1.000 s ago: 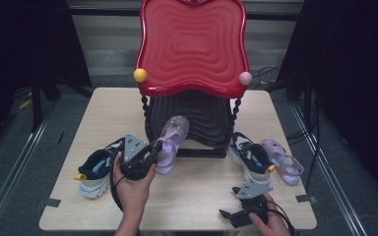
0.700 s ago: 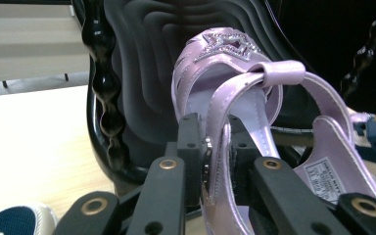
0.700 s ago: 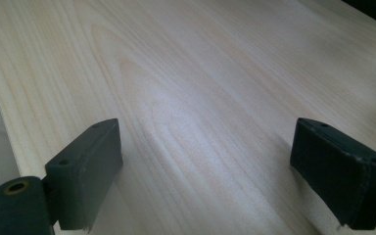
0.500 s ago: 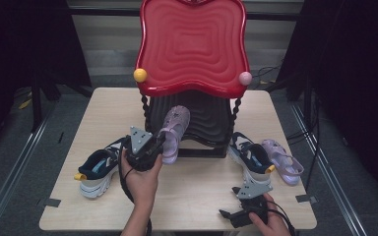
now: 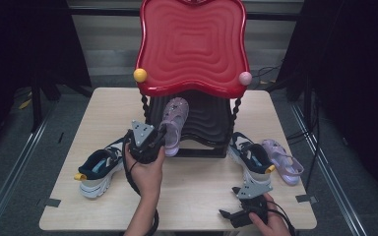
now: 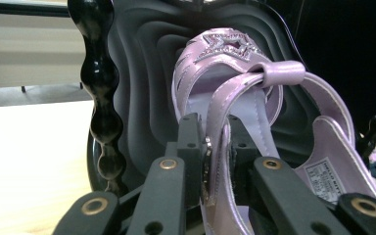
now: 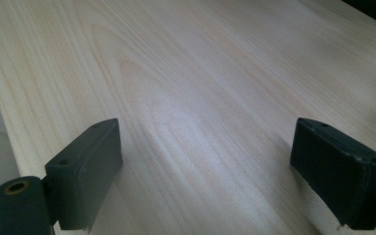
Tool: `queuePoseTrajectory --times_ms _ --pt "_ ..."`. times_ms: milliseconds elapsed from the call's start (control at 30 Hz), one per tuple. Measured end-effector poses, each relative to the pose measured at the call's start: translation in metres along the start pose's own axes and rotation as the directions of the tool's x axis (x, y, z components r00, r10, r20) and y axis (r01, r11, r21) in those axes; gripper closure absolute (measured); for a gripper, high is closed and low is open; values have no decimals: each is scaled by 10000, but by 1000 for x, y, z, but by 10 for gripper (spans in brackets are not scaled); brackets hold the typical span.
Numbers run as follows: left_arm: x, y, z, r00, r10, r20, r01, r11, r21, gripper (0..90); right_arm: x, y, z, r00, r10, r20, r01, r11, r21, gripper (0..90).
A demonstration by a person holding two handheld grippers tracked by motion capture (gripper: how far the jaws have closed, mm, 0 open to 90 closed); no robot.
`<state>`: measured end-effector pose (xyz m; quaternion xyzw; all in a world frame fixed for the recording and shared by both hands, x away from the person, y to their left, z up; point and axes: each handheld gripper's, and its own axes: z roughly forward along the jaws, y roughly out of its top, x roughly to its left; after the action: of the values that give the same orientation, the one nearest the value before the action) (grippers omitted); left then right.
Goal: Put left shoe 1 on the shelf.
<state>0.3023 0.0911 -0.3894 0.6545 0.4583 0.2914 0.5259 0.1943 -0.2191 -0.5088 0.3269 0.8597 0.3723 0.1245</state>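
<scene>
A lilac sandal (image 5: 172,124) lies on the black lower shelf (image 5: 207,123) of a two-tier rack with a red top (image 5: 192,44). My left gripper (image 5: 156,143) is shut on the sandal's heel strap (image 6: 219,122); in the left gripper view the jaws pinch that strap, toe pointing into the shelf (image 6: 142,73). My right gripper (image 5: 229,215) rests near the table's front right edge. It stands open over bare wood (image 7: 196,98) with nothing between its fingers (image 7: 85,166).
A navy and white sneaker (image 5: 99,169) lies at the left of the table (image 5: 78,118). A second sneaker (image 5: 250,157) and a second lilac sandal (image 5: 283,160) sit right of the rack. Black beaded posts (image 5: 145,108) hold the red top.
My left gripper has carried the lilac sandal forward and to the right, from above the table in front of the rack onto the black shelf. The right gripper has stayed put.
</scene>
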Motion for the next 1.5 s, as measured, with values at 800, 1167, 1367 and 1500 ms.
queuePoseTrajectory --times_ms 800,1167,1367,1500 --pt "-5 8 26 9960 -442 -773 389 9968 -692 807 0 0 0 10000 -5 6 5 10000 -2 112" --pt "-10 10 37 9945 -452 -940 362 9948 -951 807 0 0 0 10000 -10 7 10 10000 -5 112" --pt "-13 13 42 9933 -533 -1030 416 9928 -1127 807 0 0 0 10000 -8 8 8 10000 -3 112" --pt "-12 14 46 9918 -544 -1154 406 9921 -1185 808 0 0 0 10000 -8 7 8 10000 -2 112"
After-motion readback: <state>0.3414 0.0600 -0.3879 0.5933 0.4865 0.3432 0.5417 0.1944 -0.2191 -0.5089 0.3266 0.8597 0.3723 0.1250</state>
